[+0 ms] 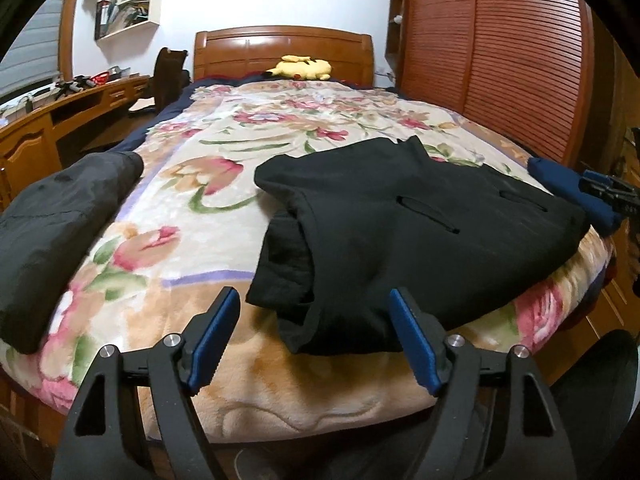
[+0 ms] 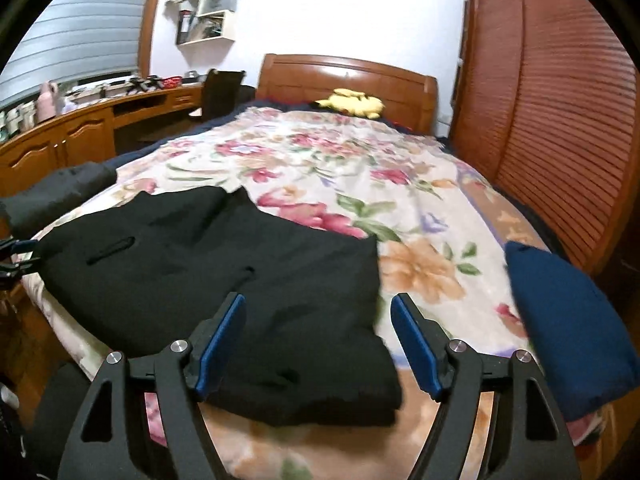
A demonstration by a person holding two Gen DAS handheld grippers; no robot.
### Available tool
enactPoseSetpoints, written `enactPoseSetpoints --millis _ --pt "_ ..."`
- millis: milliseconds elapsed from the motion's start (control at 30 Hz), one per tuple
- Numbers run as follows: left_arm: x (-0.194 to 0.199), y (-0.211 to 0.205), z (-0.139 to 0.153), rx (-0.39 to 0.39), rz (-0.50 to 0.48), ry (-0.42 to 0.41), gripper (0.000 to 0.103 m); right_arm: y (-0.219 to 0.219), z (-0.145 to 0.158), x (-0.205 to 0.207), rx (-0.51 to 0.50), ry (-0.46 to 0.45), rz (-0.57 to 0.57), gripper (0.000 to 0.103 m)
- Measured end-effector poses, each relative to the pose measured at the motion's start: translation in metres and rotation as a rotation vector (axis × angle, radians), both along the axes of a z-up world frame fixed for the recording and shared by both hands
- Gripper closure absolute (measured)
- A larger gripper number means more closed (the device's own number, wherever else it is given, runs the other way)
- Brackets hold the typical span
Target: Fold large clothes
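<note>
The folded black jacket (image 1: 404,240) lies on the floral blanket (image 1: 224,160) just ahead of both spread, empty tongs, left gripper (image 1: 316,340) and right gripper (image 2: 318,344), with a navy bundle (image 2: 568,328) right of the right tongs.

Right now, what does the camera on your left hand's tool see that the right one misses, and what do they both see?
Only the left wrist view shows the full dark grey folded garment at the bed's left edge; the right view catches just part of it. Only the right wrist view shows the pink bottle on the desk and the whole navy folded garment. Both show the black jacket on the floral blanket, the yellow plush toy by the headboard, and open, empty grippers: left gripper, right gripper.
</note>
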State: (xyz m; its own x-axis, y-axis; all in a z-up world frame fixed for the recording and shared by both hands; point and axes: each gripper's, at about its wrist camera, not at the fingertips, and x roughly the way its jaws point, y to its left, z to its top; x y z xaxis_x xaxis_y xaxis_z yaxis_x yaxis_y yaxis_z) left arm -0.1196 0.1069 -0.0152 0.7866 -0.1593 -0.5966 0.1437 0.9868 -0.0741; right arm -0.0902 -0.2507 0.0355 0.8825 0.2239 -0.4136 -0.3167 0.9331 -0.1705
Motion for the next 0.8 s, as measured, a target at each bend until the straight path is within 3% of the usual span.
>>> enactPoseSetpoints --millis 133,400,667,800 --pt "-0.001 0.006 -0.004 -0.021 0.015 0.008 0.025 0.032 -0.014 0.008 0.002 0.023 0.069 0.027" --pt "-0.004 0.009 -0.01 -0.032 0.03 0.019 0.025 0.095 -0.038 0.036 0.016 0.081 0.214 0.037" --pt "-0.007 0.005 -0.008 -0.041 0.028 0.017 0.025 0.119 -0.081 0.088 -0.07 0.202 0.213 0.038" --pt "-0.009 0.002 -0.007 -0.038 0.019 0.017 0.025 0.114 -0.07 0.091 -0.039 0.193 0.22 0.038"
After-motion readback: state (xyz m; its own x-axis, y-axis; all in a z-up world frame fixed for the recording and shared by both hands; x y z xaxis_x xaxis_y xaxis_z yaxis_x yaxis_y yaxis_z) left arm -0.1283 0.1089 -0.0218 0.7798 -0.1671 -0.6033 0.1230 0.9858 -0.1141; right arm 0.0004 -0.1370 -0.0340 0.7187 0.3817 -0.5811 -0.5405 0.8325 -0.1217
